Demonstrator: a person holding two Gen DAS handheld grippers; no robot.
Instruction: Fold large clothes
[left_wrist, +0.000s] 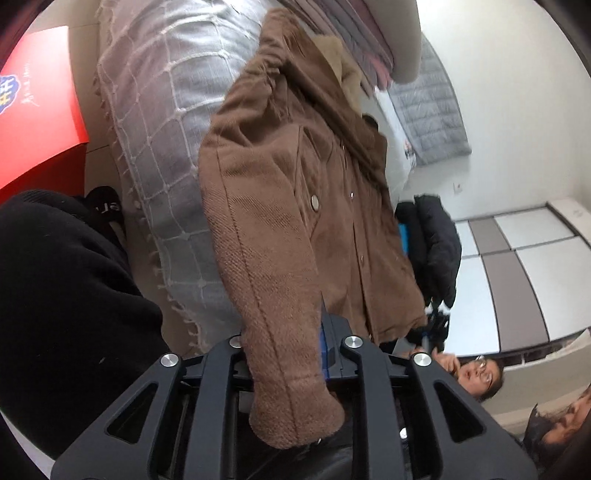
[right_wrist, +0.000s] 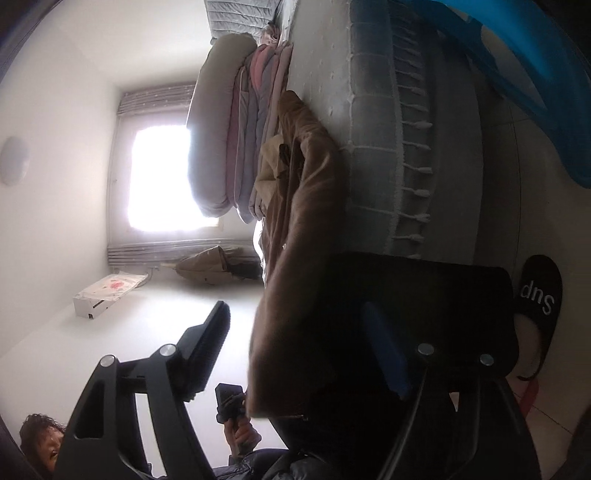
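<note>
- The brown jacket (left_wrist: 295, 206) lies on the bed (left_wrist: 159, 122), on its grey checked cover. It is long, and runs away from both grippers toward the pile of bedding (right_wrist: 236, 147) at the far end. The collar is at the far end.
- One sleeve (left_wrist: 284, 332) hangs off the near edge of the bed, right down to the left gripper (left_wrist: 291, 373). The cuff sits between its two fingers.
- The left jaws are nearly closed on that sleeve. They look like they are pinching it, but the cloth hides the pads, so I cannot be sure how tight.
- In the right view, the jacket's (right_wrist: 295, 221) near end also comes down between the fingers of the right gripper (right_wrist: 295, 350).
- The right jaws stand wide apart. The cloth is near the right finger, but nothing squeezes it.
- So the left hand is the one that has the jacket. I think the sleeve should go up and across onto the jacket's body next.
- Other people stand near, well clear of the jacket.
</note>
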